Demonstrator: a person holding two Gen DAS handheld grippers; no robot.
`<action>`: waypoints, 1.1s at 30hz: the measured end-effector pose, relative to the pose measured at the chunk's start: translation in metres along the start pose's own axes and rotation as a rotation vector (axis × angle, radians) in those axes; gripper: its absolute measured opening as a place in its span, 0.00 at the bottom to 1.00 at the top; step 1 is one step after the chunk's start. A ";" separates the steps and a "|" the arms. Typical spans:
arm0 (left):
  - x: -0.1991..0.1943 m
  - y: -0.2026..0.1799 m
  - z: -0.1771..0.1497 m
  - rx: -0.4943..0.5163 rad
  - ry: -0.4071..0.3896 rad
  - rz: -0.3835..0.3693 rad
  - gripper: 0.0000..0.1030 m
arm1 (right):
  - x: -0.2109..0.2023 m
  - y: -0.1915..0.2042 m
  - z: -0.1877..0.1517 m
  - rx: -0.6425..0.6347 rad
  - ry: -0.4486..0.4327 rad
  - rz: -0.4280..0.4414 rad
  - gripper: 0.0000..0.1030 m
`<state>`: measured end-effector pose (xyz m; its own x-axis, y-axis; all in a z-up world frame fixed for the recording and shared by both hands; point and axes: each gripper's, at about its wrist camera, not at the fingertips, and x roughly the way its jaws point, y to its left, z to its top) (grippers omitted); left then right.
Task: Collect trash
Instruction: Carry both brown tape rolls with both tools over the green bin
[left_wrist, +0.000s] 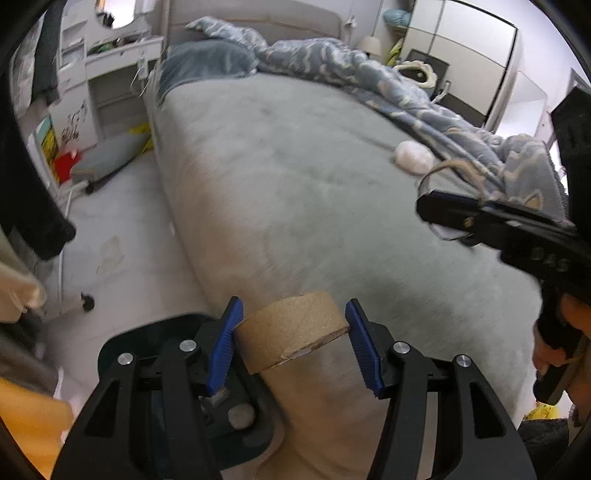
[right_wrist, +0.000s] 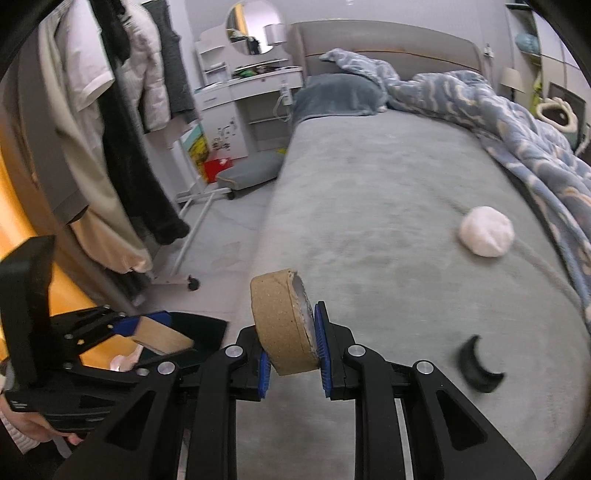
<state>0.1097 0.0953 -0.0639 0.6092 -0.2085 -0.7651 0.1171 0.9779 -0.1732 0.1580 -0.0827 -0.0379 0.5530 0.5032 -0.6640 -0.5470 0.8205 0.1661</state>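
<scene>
Left gripper (left_wrist: 293, 343) | clamped on cardboard ring (left_wrist: 291, 330) | right gripper (right_wrist: 291, 356) | clamped on second ring (right_wrist: 282, 325) edgewise | risk: slippage; tissue ball (right_wrist: 487, 230) overlooked on bed (right_wrist: 369, 184).

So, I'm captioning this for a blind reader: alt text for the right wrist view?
The right gripper clamps a tan cardboard ring over a grey bed. A white wad and a black curved piece lie on the bed; the left gripper holds a cardboard tube.

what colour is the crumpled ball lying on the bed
White. The ball shows best in the right wrist view, on the grey bed.
</scene>
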 end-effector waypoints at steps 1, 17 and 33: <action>0.001 0.006 -0.003 -0.008 0.010 0.007 0.58 | 0.002 0.006 0.000 -0.008 0.003 0.007 0.21; 0.014 0.087 -0.041 -0.147 0.128 0.083 0.58 | 0.039 0.076 0.001 -0.072 0.060 0.093 0.21; 0.030 0.145 -0.070 -0.251 0.247 0.046 0.59 | 0.085 0.127 0.004 -0.112 0.135 0.142 0.21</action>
<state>0.0899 0.2302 -0.1555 0.3977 -0.1919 -0.8972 -0.1210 0.9584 -0.2586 0.1382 0.0649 -0.0700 0.3803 0.5645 -0.7326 -0.6840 0.7049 0.1881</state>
